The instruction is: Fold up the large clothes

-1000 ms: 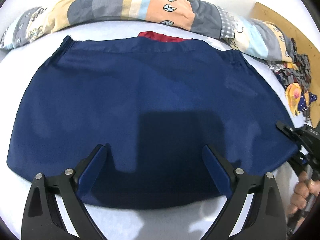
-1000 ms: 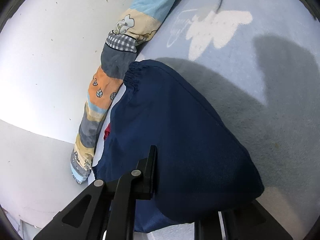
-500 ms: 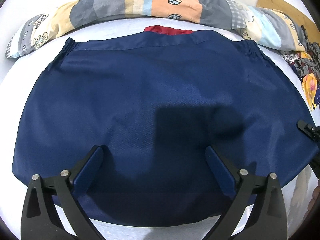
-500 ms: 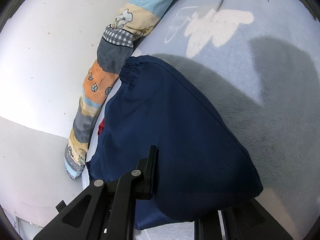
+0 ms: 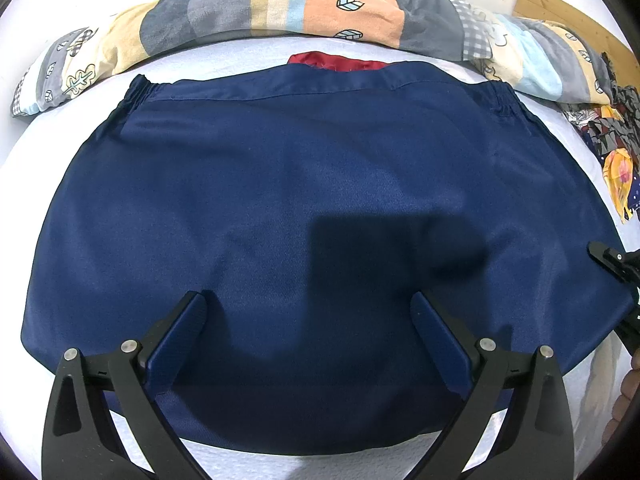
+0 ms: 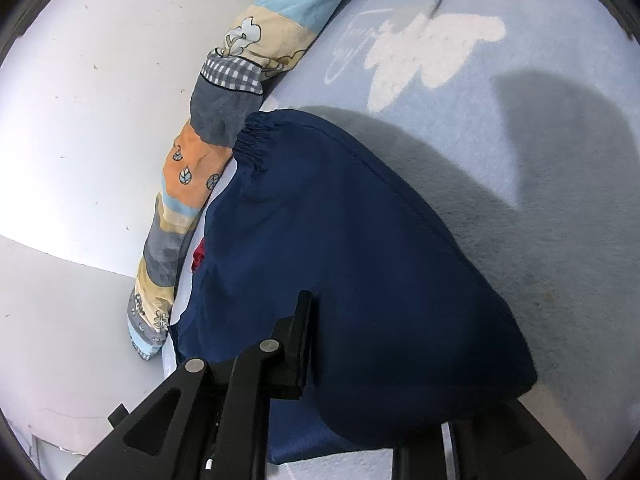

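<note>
Right, my left tongs (image 5: 308, 336) are spread wide, both blue-padded fingers (image 5: 180, 340) low in the frame and resting over the near part of the navy garment (image 5: 304, 200), nothing pinched between them. That garment fills the centre of the left wrist view, spread flat on the pale blue bed sheet (image 5: 240, 50), its elastic waistband (image 5: 138, 88) running across the upper part of the frame. A scrap of red fabric (image 5: 340, 62) pokes out just above the waistband at top centre. Beyond that, the patchwork quilt (image 5: 280, 8) lies rolled along the top edge, and a heap of patterned clothes (image 5: 608, 132) sits at the right edge beside a wooden board (image 5: 560, 12).

Over on the right wrist view, the navy garment (image 6: 360, 260) bulges across the centre and lower right, draped over my right tongs (image 6: 384, 412). One black finger (image 6: 300, 344) shows at lower centre against the cloth; the other is buried under the fabric, so I cannot tell whether they are clamped. White butterfly print (image 6: 432, 52) on the sheet at upper right, quilt (image 6: 208, 160) running down the left beside the white wall (image 6: 80, 100).
</note>
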